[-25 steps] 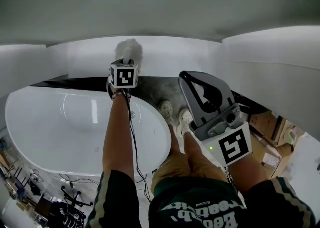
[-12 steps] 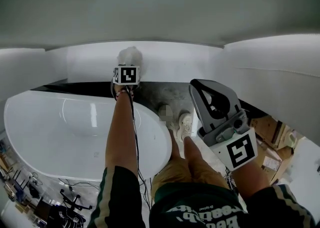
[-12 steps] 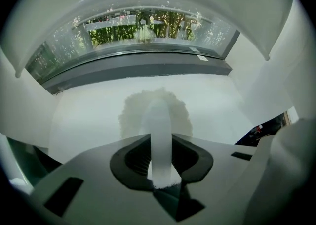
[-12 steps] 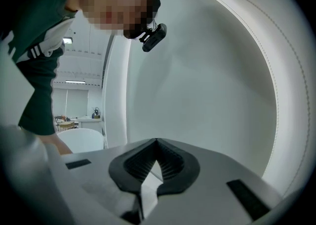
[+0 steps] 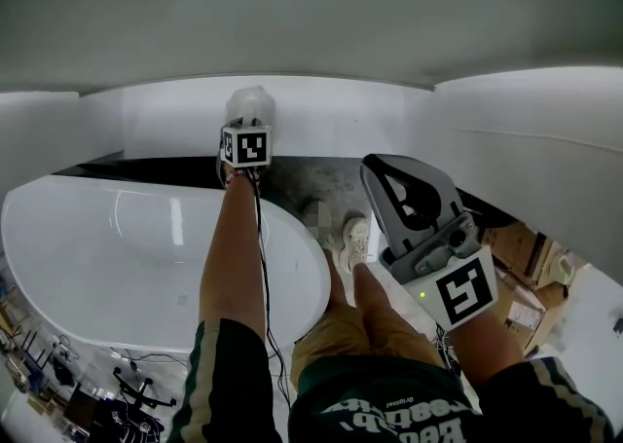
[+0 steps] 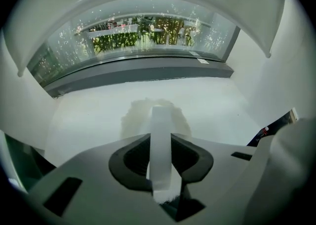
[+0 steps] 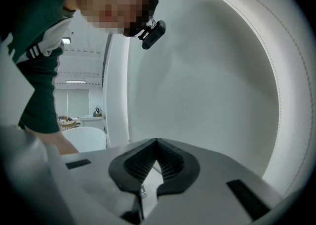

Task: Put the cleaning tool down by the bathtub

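Observation:
The cleaning tool has a white flat handle and a fluffy pale head. My left gripper is shut on the handle, and the head points at a white wall. In the head view the left gripper reaches past the far rim of the white bathtub, with the fluffy head against the wall above the dark floor strip. My right gripper is held up at the right, apart from the tub. Its jaws are shut with nothing between them.
A dark floor strip runs between the tub and the white wall. The person's shoes stand beside the tub's right end. Cardboard boxes lie at the right. Cables and a tripod lie below the tub's near side. A window band curves above the wall.
The left gripper and tool stay almost in place at the wall. The right gripper has drifted slightly right and down in the view.

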A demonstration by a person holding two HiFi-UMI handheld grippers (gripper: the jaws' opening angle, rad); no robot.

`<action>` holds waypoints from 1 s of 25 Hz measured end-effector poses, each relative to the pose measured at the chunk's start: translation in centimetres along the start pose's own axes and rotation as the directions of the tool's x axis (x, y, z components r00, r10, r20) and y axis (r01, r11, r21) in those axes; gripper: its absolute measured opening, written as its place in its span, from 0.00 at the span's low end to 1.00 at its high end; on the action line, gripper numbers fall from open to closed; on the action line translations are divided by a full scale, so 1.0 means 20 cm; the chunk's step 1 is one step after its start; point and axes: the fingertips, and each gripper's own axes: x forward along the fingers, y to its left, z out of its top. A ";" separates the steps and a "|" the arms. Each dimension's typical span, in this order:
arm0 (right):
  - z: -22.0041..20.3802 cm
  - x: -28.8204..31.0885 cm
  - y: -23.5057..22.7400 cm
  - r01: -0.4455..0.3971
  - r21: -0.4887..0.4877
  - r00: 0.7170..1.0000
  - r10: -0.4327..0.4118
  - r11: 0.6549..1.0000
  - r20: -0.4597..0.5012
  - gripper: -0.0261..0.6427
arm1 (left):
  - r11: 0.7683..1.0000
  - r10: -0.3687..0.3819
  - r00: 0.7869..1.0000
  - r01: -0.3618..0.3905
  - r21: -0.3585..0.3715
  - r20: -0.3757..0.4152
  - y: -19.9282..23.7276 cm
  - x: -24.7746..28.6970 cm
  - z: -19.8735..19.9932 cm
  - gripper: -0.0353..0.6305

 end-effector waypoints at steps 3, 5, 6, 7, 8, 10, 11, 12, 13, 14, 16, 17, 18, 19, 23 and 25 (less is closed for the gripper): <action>-0.01 0.00 0.00 -0.003 0.003 1.000 0.003 1.000 -0.011 0.06 | 0.999 -0.037 0.999 0.037 -0.005 0.011 -0.03 -0.01 0.00 0.23; -0.02 0.00 0.00 -0.002 0.009 1.000 0.003 1.000 -0.011 0.06 | 0.997 -0.071 0.997 0.072 -0.021 0.025 -0.05 -0.01 0.01 0.44; -0.02 0.00 0.00 -0.003 0.010 1.000 0.003 1.000 -0.010 0.06 | 0.998 -0.063 0.998 0.063 -0.020 0.030 -0.05 -0.01 0.00 0.44; -0.02 0.00 0.00 -0.005 0.010 1.000 0.005 1.000 -0.009 0.06 | 0.999 -0.043 0.999 0.043 -0.013 0.030 -0.03 -0.01 0.00 0.44; -0.02 0.00 0.00 -0.008 0.010 1.000 0.008 1.000 -0.008 0.06 | 1.000 -0.025 0.999 0.025 -0.006 0.030 -0.03 -0.01 -0.01 0.44; -0.02 0.01 -0.01 -0.013 0.010 1.000 0.013 1.000 -0.007 0.06 | 1.000 -0.011 0.999 0.011 0.003 0.034 -0.02 -0.03 -0.01 0.44; -0.02 0.01 -0.01 -0.014 0.009 1.000 0.014 1.000 -0.007 0.06 | 1.000 -0.007 0.999 0.007 0.007 0.037 -0.01 -0.03 -0.01 0.44; -0.01 0.01 0.00 -0.014 0.004 1.000 0.014 1.000 -0.008 0.06 | 1.000 -0.004 0.999 0.003 0.012 0.038 0.00 -0.04 -0.02 0.44; 0.00 0.00 0.00 -0.014 -0.006 1.000 0.014 1.000 -0.009 0.06 | 1.000 -0.003 0.999 0.003 0.016 0.040 0.00 -0.05 -0.01 0.44; 0.01 0.00 0.01 -0.015 -0.022 1.000 0.015 1.000 -0.010 0.06 | 1.000 -0.006 0.999 0.005 0.022 0.043 -0.01 -0.07 -0.01 0.44; 0.03 -0.02 0.02 -0.016 -0.061 1.000 0.015 0.998 -0.009 0.06 | 0.999 -0.013 0.999 0.012 0.033 0.052 -0.02 -0.11 0.02 0.44; 0.05 -0.03 0.03 -0.012 -0.071 1.000 0.011 0.997 -0.009 0.06 | 0.999 -0.014 0.998 0.011 0.041 0.059 -0.03 -0.14 0.04 0.44; 0.06 -0.04 0.03 -0.005 -0.074 1.000 0.004 0.997 -0.008 0.06 | 0.999 -0.009 0.998 0.005 0.049 0.070 -0.03 -0.18 0.05 0.44; 0.08 -0.05 0.04 0.003 -0.070 1.000 -0.004 0.998 -0.005 0.06 | 0.998 -0.002 0.996 -0.002 0.056 0.084 -0.03 -0.22 0.07 0.44; 0.19 -0.12 0.07 0.014 -0.061 1.000 -0.014 0.998 0.015 0.06 | 0.999 -0.019 0.990 0.012 0.050 0.140 -0.09 -0.45 0.14 0.43; 0.25 -0.15 0.08 0.029 -0.064 0.999 -0.028 0.998 0.018 0.06 | 0.997 -0.035 0.984 0.023 0.071 0.172 -0.15 -0.58 0.18 0.43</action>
